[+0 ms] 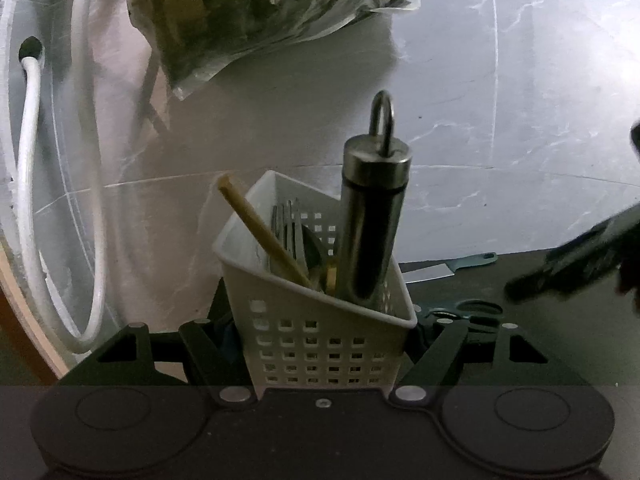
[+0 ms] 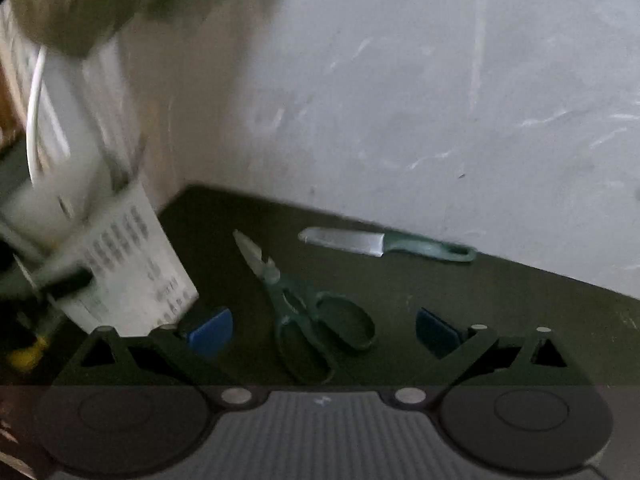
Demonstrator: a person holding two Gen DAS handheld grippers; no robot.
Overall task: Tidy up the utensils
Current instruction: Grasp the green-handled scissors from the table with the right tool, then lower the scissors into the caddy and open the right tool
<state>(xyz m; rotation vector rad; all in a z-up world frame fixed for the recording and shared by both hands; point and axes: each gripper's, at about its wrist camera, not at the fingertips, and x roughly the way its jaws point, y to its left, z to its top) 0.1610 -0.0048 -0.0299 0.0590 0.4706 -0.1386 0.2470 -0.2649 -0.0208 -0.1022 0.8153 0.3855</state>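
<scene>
My left gripper (image 1: 324,330) is shut on a white perforated utensil basket (image 1: 328,344), with one finger on each side of it. The basket holds a steel cylinder with a loop on top (image 1: 372,220), a wooden stick (image 1: 260,232) and forks (image 1: 286,228). In the right wrist view my right gripper (image 2: 324,328) stands open just above green-handled scissors (image 2: 304,308), whose handles lie between its blue pads (image 2: 212,330) without touching them. A green-handled knife (image 2: 380,242) lies farther back by the wall. The basket (image 2: 132,264) shows blurred at the left.
The tools lie on a dark countertop (image 2: 500,296) against a grey marbled wall (image 2: 440,80). A white hose (image 1: 28,160) loops down at the left. A clear plastic bag of greens (image 1: 260,12) hangs above the basket. The right gripper (image 1: 580,264) shows at the right edge.
</scene>
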